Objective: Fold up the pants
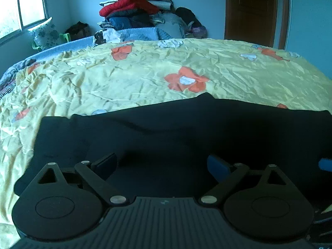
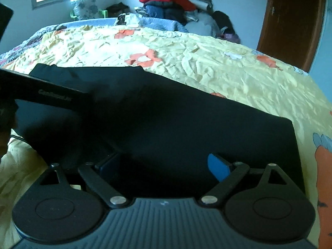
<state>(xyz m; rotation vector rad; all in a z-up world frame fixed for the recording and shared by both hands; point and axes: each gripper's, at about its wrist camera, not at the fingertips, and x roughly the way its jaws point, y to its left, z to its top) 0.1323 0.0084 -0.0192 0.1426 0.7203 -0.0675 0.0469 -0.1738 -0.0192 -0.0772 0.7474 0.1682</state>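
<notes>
Pants (image 1: 186, 128), dark and flattened, spread across a yellow flowered bedsheet (image 1: 145, 76), directly ahead of and beneath both grippers. Seen from the left gripper (image 1: 164, 166): jaws wide apart, nothing clamped between them, dark cloth filling the gap and stretching away in front; one cloth edge running off to the left beyond the left finger, another reaching past the right finger toward a blue pad (image 1: 325, 165) at the right border, apparently part of the other tool. Seen from the right gripper (image 2: 164, 166): jaws likewise spread wide, pads not pressing on anything, dark fabric lying under and ahead of them with a squared corner just beyond the right finger. To the left of that gripper, a black bar with faint lettering (image 2: 54, 95) crossing over the cloth, belonging to the other tool. Whether the fingertips touch the fabric cannot be told in either view. Farther ahead, past the far edge of the bed: a heap of clothes (image 1: 132, 10) topped with something red, against a pale wall. Off to the left of it, a window (image 1: 20, 10) and a flowered pillow (image 1: 44, 33); off to the right, a brown door (image 1: 253, 10).
</notes>
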